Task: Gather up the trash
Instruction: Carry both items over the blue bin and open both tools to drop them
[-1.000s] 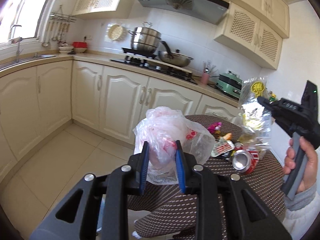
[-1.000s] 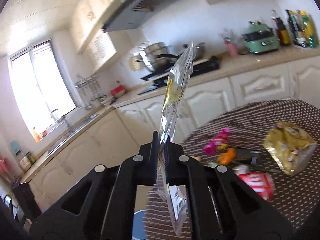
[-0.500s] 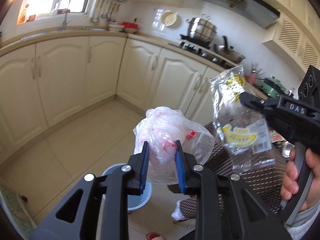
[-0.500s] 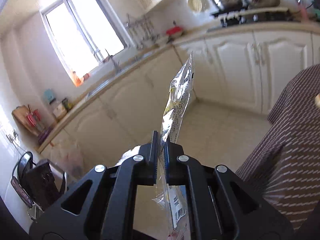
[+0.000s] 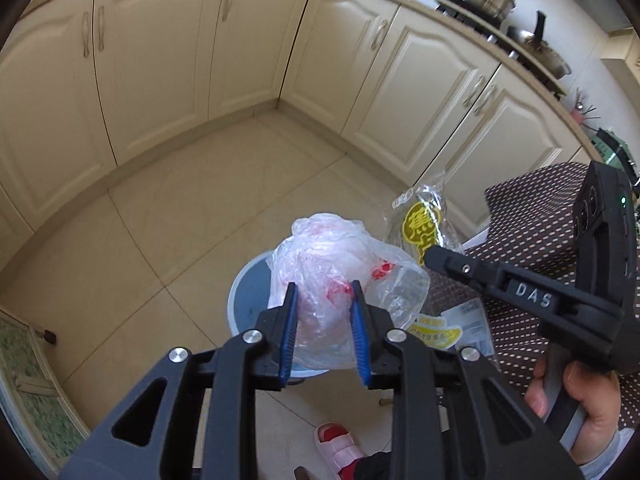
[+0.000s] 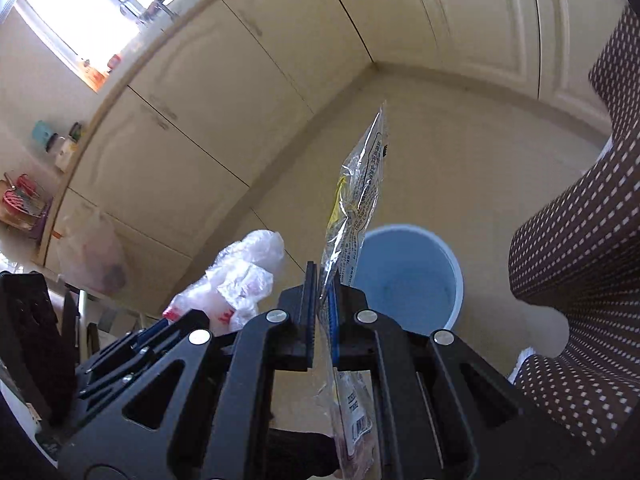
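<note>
The left gripper (image 5: 324,336) is clamping a crumpled plastic bag (image 5: 336,280), jaws pressing into its bulk; the right gripper (image 6: 322,312) is pinching a flat clear wrapper (image 6: 356,196), jaws tight together on the film, its long axis standing up along the fingers; both are hanging over the floor beside the dotted tablecloth (image 6: 580,248); the blue bin (image 6: 416,276) is sitting directly beneath the bag in the left view (just right of the wrapper in the right view); the left looks nearer, so I'm judging its drop first.
</note>
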Demonstrator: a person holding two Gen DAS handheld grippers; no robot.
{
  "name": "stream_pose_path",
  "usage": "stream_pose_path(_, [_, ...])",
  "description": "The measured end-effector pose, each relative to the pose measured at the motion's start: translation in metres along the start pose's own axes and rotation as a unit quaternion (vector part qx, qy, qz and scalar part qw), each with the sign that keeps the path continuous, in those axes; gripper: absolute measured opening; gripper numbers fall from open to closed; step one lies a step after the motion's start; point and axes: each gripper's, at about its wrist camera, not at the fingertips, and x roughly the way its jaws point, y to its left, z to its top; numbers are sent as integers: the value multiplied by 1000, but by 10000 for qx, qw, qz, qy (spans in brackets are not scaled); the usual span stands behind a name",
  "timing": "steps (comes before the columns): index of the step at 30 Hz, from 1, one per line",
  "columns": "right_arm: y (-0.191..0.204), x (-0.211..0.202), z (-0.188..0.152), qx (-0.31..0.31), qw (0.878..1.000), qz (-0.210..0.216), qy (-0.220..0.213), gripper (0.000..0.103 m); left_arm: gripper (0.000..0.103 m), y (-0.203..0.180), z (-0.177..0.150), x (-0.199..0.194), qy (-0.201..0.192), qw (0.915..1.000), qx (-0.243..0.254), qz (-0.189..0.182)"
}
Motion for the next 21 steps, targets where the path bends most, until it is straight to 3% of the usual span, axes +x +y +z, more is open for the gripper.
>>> stream_pose_path(7, [-36,55,-8,293,9980,-397,393,6,24,7,-2,77,633,9980,-3,96])
stream_pose_path(17, [-65,106,-15,602,9935,-701,668,6,25,10,-6,143,1133,9935,-106,41])
stream_pose_path(20, [-68,118,-14,640,9929,-676,741,6,32,19,-8,159,1365,9903,-266,1])
stream_pose_path(21, [-69,123,-14,662,9926,-661,770,6,39,22,-8,166,1456,9887,-361,45])
